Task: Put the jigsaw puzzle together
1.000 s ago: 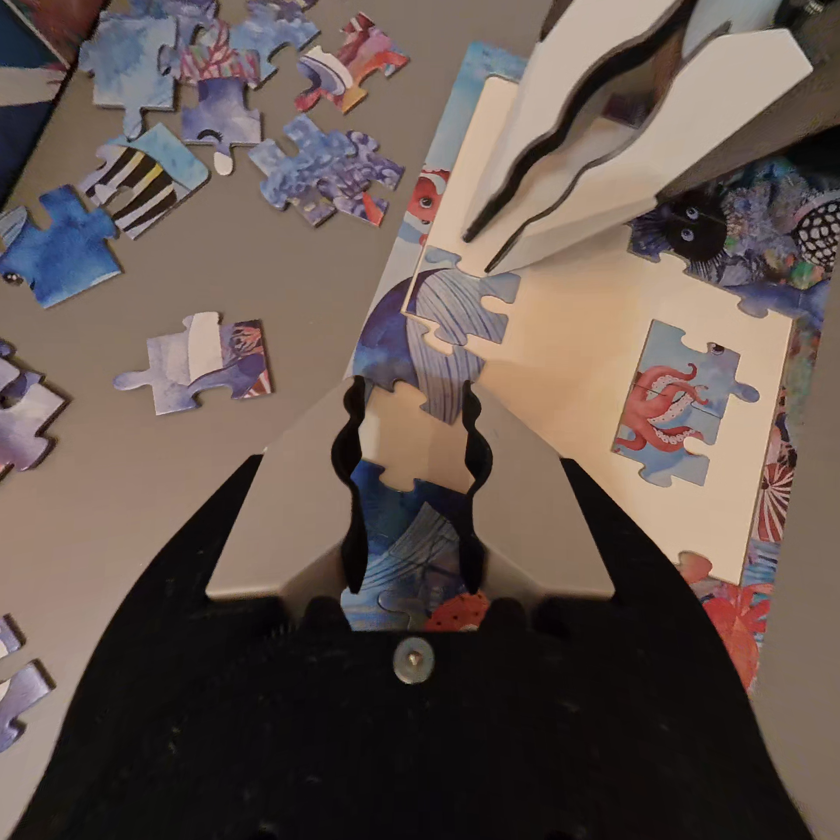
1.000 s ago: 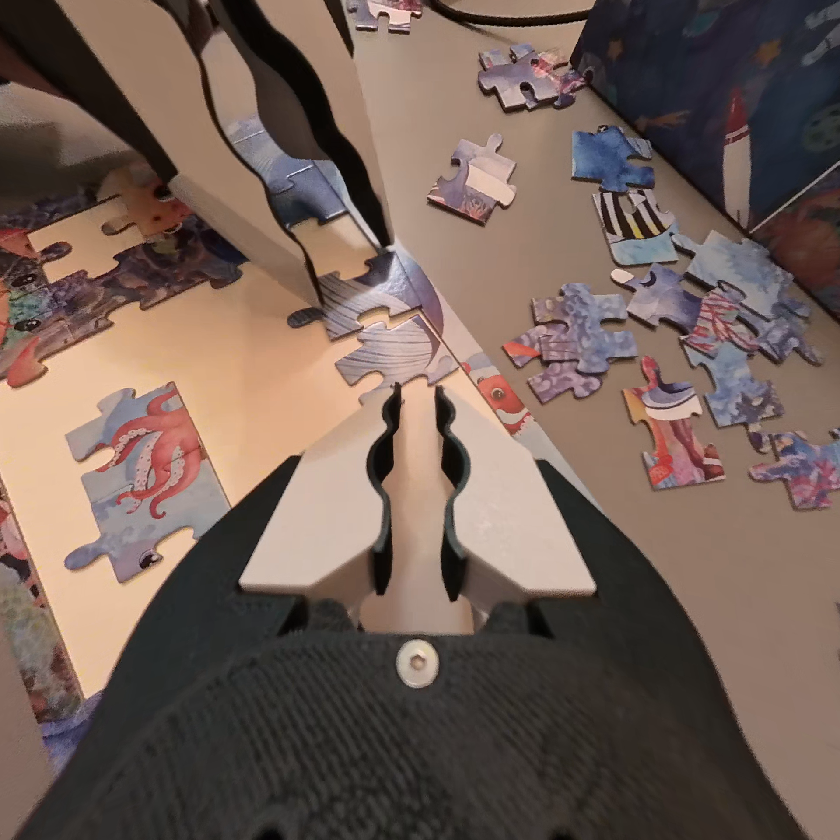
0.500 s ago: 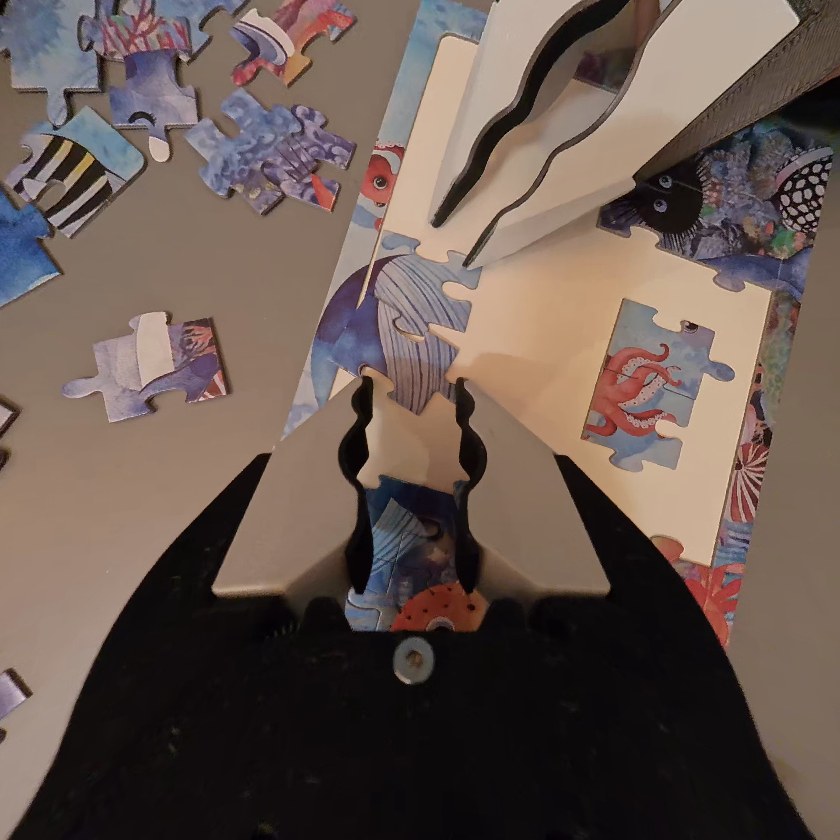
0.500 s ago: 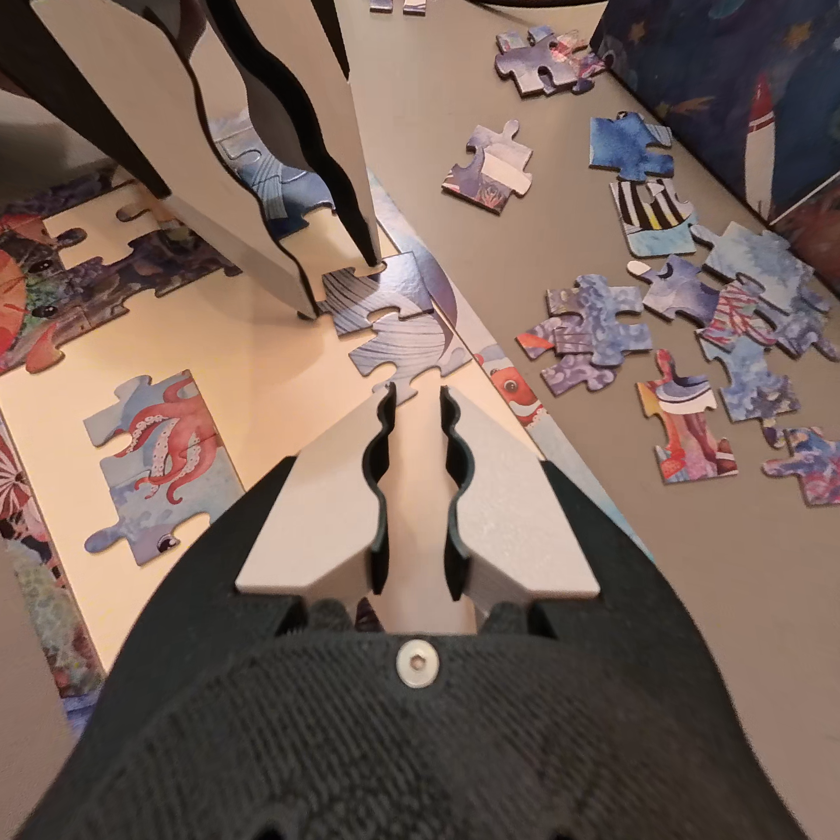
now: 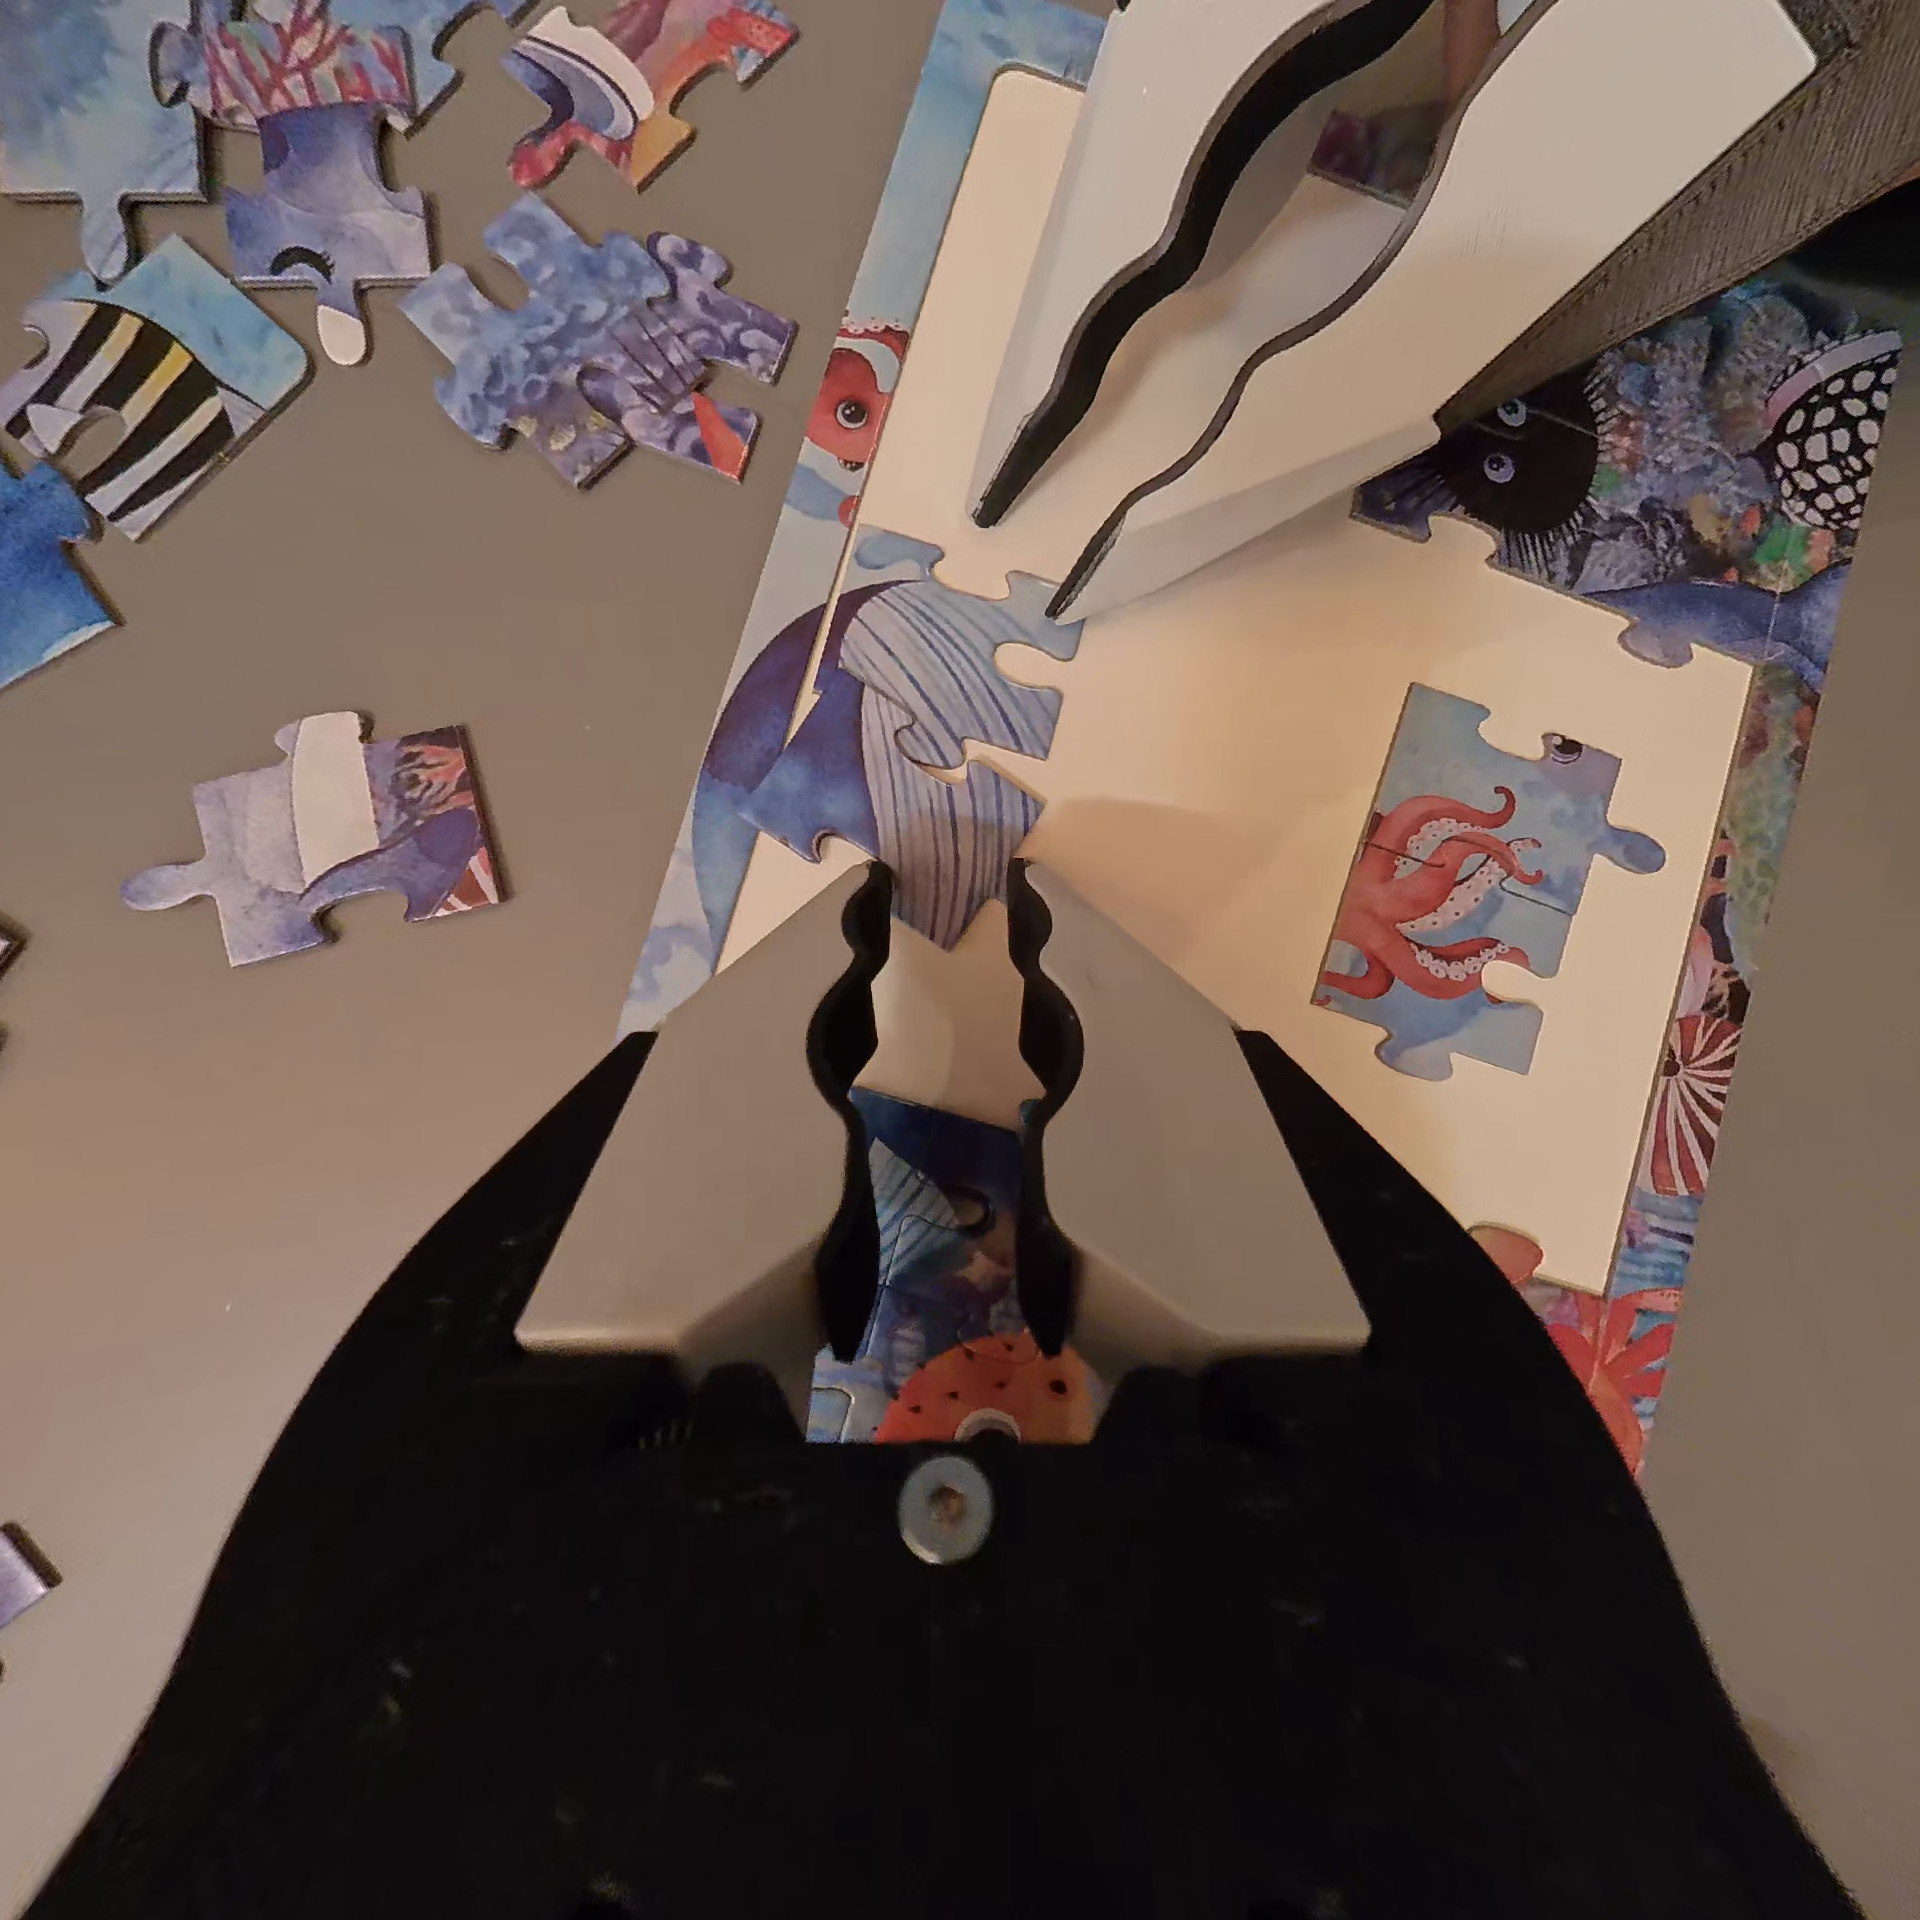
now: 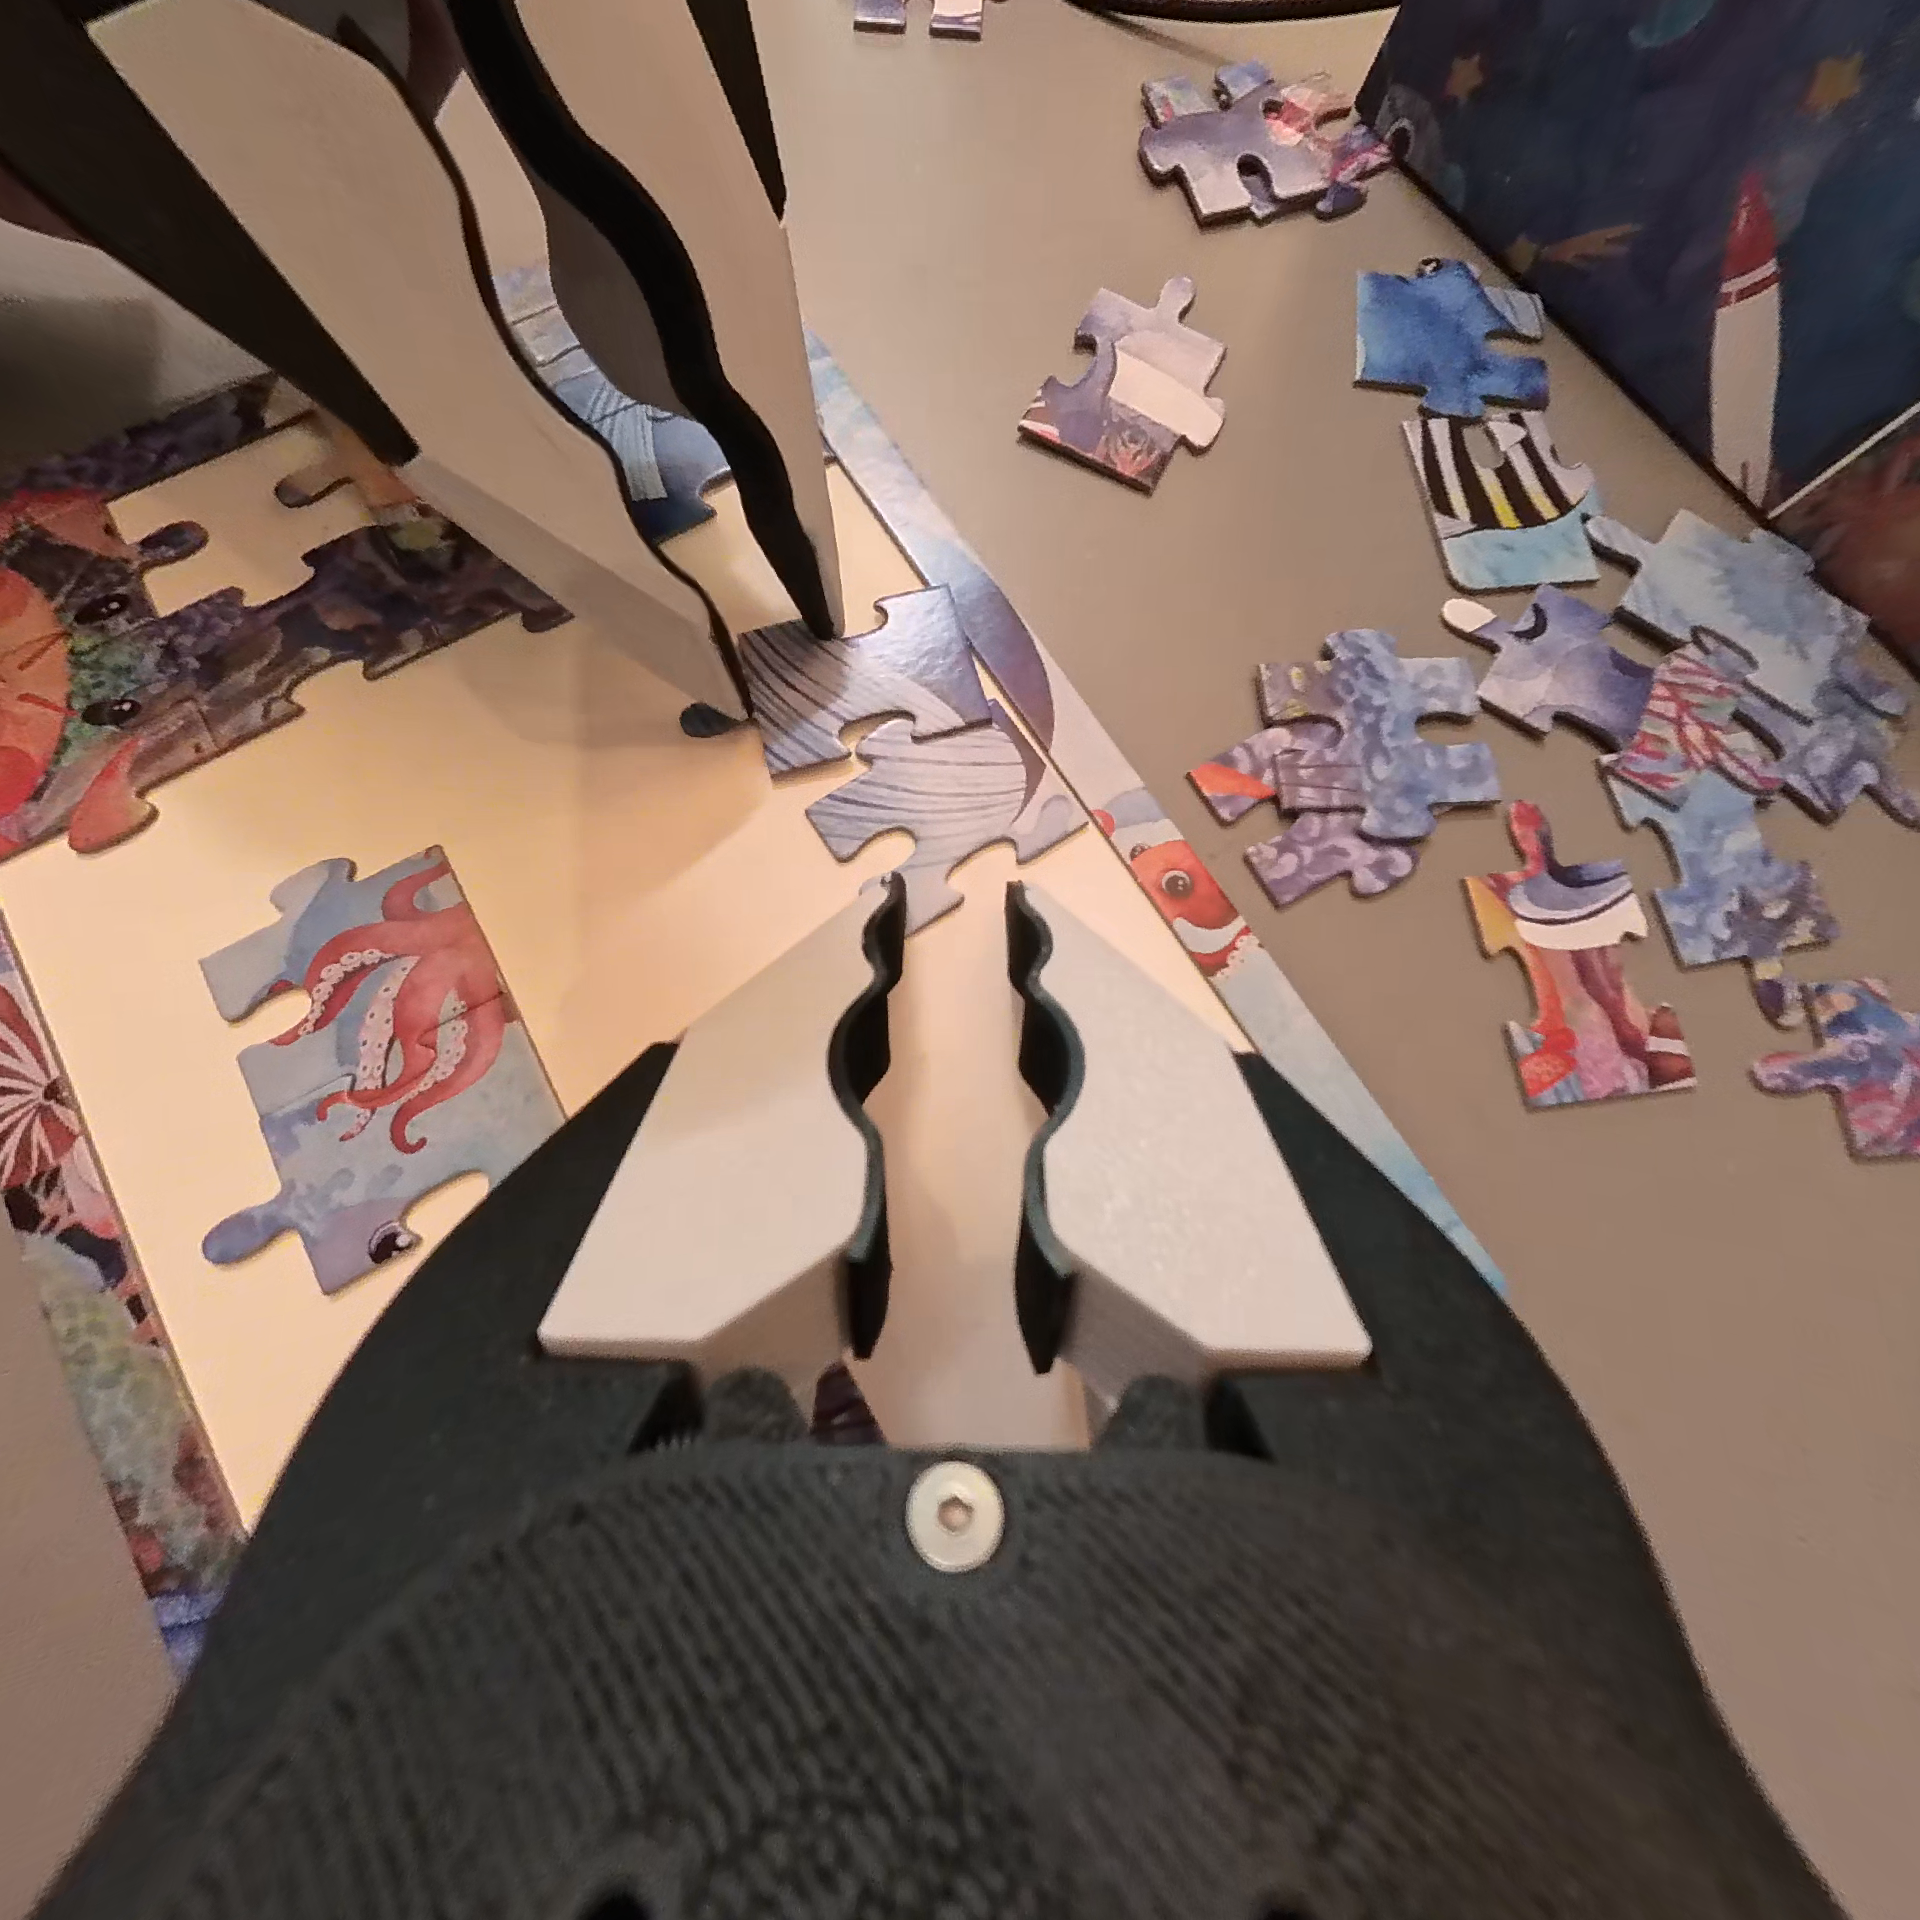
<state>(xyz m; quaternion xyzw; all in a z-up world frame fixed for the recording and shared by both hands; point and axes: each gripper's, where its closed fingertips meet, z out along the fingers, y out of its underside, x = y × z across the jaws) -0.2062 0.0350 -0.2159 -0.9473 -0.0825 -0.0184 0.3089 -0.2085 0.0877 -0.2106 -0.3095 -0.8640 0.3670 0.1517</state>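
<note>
The puzzle tray (image 5: 1226, 748) has a cream floor and a printed sea border. Two striped blue whale pieces lie joined at its left edge, one (image 5: 935, 665) farther from my left gripper, one (image 5: 935, 831) nearer. My left gripper (image 5: 945, 883) is open and empty, its tips at the nearer piece's edge. My right gripper (image 5: 1018, 561) comes from the far side with one tip on the farther piece. In the right wrist view my right gripper (image 6: 945, 894) is open and empty at the whale pieces (image 6: 914, 779). The left gripper (image 6: 779, 665) stands opposite.
A joined octopus pair (image 5: 1455, 873) lies loose in the tray, also in the right wrist view (image 6: 364, 1039). Several loose pieces (image 5: 322, 831) are scattered on the grey table beside the tray (image 6: 1371, 748). A dark blue puzzle box (image 6: 1714, 208) stands behind them. The grippers' ends are close to 6 cm from one another.
Both grippers have closed in on the two whale pieces from opposite sides. The pieces have slid together and against the tray's edge.
</note>
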